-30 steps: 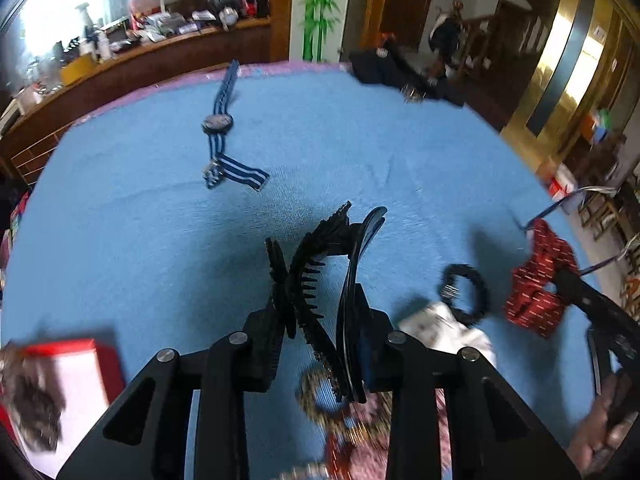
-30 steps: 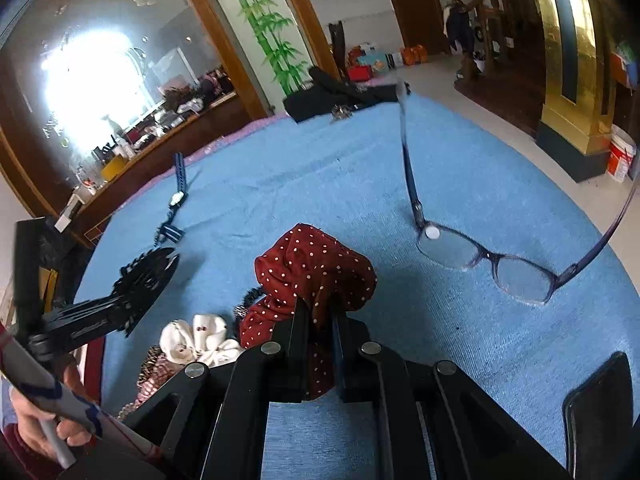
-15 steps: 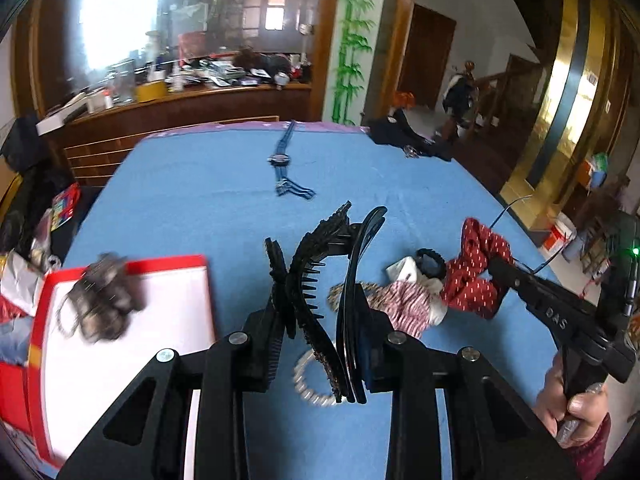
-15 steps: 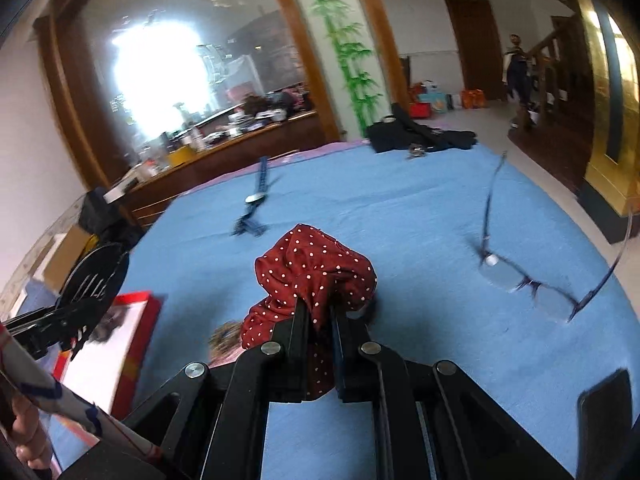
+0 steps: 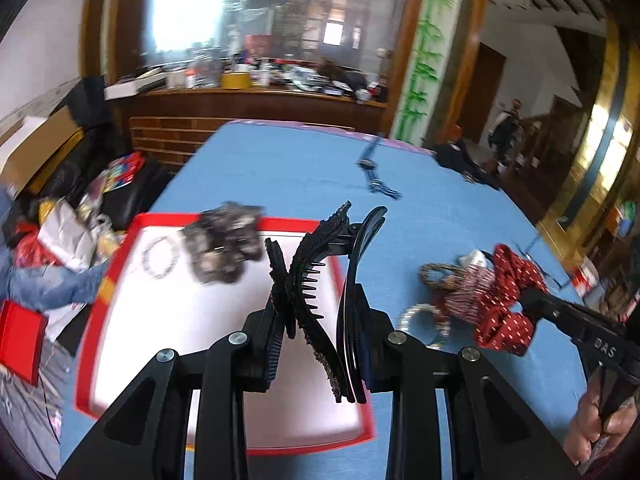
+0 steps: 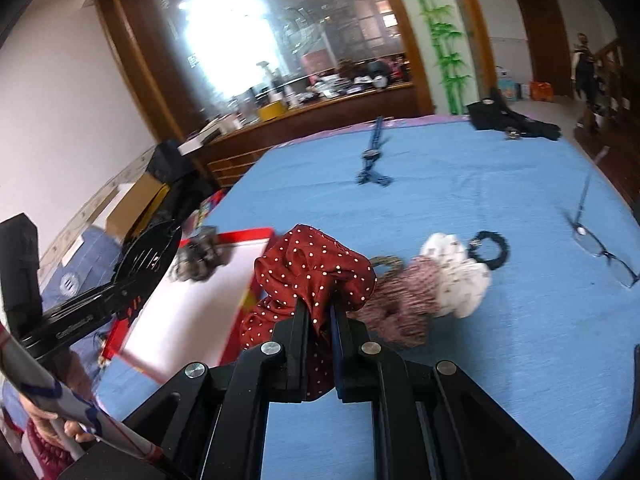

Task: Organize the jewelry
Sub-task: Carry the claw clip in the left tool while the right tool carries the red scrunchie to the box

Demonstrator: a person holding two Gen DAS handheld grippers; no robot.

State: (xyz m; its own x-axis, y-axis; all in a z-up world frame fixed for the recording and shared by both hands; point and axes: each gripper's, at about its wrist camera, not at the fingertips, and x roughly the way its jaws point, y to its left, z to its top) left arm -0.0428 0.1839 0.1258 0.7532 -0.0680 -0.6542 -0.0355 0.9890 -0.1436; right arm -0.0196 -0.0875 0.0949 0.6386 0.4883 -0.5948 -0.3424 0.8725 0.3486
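The left gripper (image 5: 316,312) is clamped on a black claw hair clip (image 5: 320,280), its long axis running up and away between the fingers, and hangs directly over the near half of the red-rimmed white tray (image 5: 108,292). The tray is the landmark here: a drop would likely need only a short descent, with open white floor below the clip. Toward the tray's far edge lie a beaded bracelet (image 5: 158,258) and a blurred dark fabric piece (image 5: 224,240), neither of them directly under the clip.

The right gripper (image 6: 320,312), pressed shut on a red polka-dot scrunchie (image 6: 316,268), sits just off the tray's right rim, so the left hand is judged the nearer to a placement. Right of the tray on the blue cloth (image 6: 500,360) wait a dark-red patterned scrunchie (image 6: 400,304), a white one (image 6: 460,276) and a black hair tie (image 6: 490,248); eyeglasses (image 6: 600,248) lie farther right. Beyond the tray, well apart, a blue-strapped watch (image 6: 372,158) and dark cloth (image 6: 512,122) rest near the far edge.
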